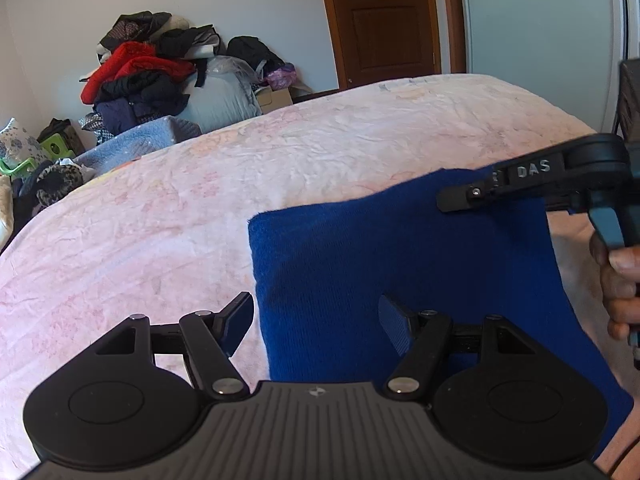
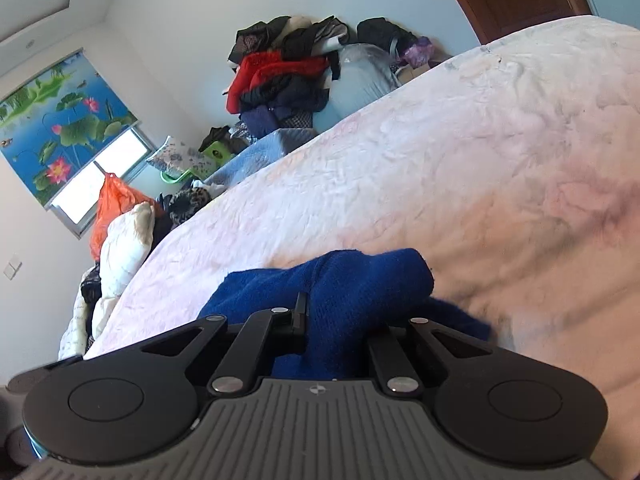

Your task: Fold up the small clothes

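- Blue garment (image 1: 400, 264): lies on the bed (image 1: 160, 208) near its front edge, far-right part lifted, presumably to carry that edge over for a fold.
- Right gripper (image 2: 336, 320): jaws closed tight, blue knit bunched between them; in the left wrist view its fingers sit at the garment's far-right corner.
- Left gripper (image 1: 316, 320): jaws wide apart, straddling the garment's near-left edge, pads not pressing; holds nothing, likely staged to pin or grab.
- Clothes pile (image 1: 148, 72): beyond the bed's far-left corner, untouched.
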Demonstrator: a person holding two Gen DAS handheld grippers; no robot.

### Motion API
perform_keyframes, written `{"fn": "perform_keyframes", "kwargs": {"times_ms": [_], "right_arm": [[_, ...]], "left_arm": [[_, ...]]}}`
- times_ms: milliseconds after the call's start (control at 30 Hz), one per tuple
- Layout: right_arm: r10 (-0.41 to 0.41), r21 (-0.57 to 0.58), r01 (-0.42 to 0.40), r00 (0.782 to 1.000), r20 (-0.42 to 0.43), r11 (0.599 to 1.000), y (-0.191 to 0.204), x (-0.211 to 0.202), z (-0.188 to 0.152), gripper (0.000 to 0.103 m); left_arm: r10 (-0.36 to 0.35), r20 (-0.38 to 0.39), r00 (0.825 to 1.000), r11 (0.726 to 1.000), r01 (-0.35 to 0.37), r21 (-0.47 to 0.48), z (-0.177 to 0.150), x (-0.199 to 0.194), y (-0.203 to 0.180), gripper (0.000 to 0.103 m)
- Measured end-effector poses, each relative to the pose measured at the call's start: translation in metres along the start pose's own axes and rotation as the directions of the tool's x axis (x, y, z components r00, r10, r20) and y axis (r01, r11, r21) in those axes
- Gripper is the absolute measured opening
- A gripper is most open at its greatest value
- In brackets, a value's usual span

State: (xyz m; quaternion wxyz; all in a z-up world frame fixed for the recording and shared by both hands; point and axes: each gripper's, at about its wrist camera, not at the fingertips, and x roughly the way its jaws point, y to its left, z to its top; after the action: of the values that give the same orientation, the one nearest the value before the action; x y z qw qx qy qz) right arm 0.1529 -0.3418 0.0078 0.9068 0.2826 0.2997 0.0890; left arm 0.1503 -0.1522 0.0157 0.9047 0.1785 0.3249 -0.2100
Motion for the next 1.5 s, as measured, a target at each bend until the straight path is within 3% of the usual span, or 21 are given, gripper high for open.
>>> {"fn": "perform_keyframes", "kwargs": {"times_ms": [67,200,367,600,667,700,733,900,1000,1067,1133,1200,1300,1433,1500], "right_arm": [[-0.058,-0.062,0.056,0.997,-0.041,0.997,0.005,0.008,-0.007,0.022],[-0.103,-0.074,0.104,0.995,0.012,0.992,0.014,-0.022,-0.019,0.043],[-0.094,-0.065,0.098,0.994,0.061,0.993,0.019,-0.077,-0.044,0.045],[-0.025,-0.074,0.023,0.999,-0.031,0.997,0.033,-0.116,-0.098,0.051],[-0.061,-0.103,0.054,0.996,-0.072,0.993,0.037,-0.111,-0.113,0.051],[-0.089,-0.118,0.079,0.992,-0.085,0.990,0.037,-0.108,-0.119,0.040],[-0.092,-0.112,0.081,0.991,-0.096,0.990,0.037,-0.107,-0.123,0.018],[-0.013,-0.044,0.010,0.998,-0.068,0.999,0.038,-0.125,-0.129,0.014],[-0.050,-0.089,0.039,0.990,-0.128,0.995,0.038,-0.125,-0.135,0.013],[-0.053,-0.075,0.045,0.992,-0.115,0.996,0.036,-0.129,-0.135,0.024],[-0.054,-0.031,0.053,0.997,-0.059,0.998,0.031,-0.136,-0.129,0.059],[-0.065,0.001,0.065,0.998,-0.010,0.998,0.023,-0.138,-0.122,0.081],[0.029,0.074,-0.025,0.999,-0.043,0.997,0.005,-0.124,-0.118,0.078],[0.162,0.057,-0.156,0.980,-0.113,0.986,0.010,-0.109,-0.122,0.077],[0.166,0.043,-0.162,0.981,-0.103,0.986,0.013,-0.100,-0.118,0.076]], "left_arm": [[0.003,-0.004,1.000,1.000,-0.003,0.003,-0.003,0.001,-0.003,0.069],[-0.009,-0.007,1.000,1.000,0.009,-0.001,-0.008,0.000,-0.005,0.069],[-0.017,-0.008,1.000,1.000,0.017,0.000,-0.013,-0.004,-0.003,0.069],[-0.017,-0.009,1.000,1.000,0.017,-0.004,-0.030,-0.015,0.003,0.069],[-0.017,-0.012,1.000,1.000,0.017,-0.002,-0.038,-0.019,0.006,0.070],[-0.018,-0.015,1.000,1.000,0.018,-0.001,-0.042,-0.021,0.007,0.070],[-0.018,-0.017,1.000,1.000,0.018,0.003,-0.047,-0.023,0.007,0.070],[0.003,-0.004,1.000,0.998,-0.003,0.066,-0.073,-0.035,0.012,0.071],[-0.005,0.010,1.000,0.996,0.004,0.093,-0.085,-0.041,0.017,0.074],[-0.041,0.019,0.999,0.996,0.040,0.074,-0.085,-0.044,0.025,0.075],[-0.077,0.021,0.997,0.997,0.076,0.023,-0.080,-0.046,0.038,0.076],[-0.123,0.011,0.992,0.991,0.124,-0.053,-0.073,-0.040,0.053,0.079],[-0.222,-0.023,0.975,0.959,0.215,-0.183,-0.070,-0.022,0.076,0.079],[-0.400,-0.044,0.915,0.877,0.368,-0.310,-0.088,-0.007,0.092,0.079],[-0.396,-0.011,0.918,0.880,0.376,-0.290,-0.096,-0.010,0.089,0.081]]}}
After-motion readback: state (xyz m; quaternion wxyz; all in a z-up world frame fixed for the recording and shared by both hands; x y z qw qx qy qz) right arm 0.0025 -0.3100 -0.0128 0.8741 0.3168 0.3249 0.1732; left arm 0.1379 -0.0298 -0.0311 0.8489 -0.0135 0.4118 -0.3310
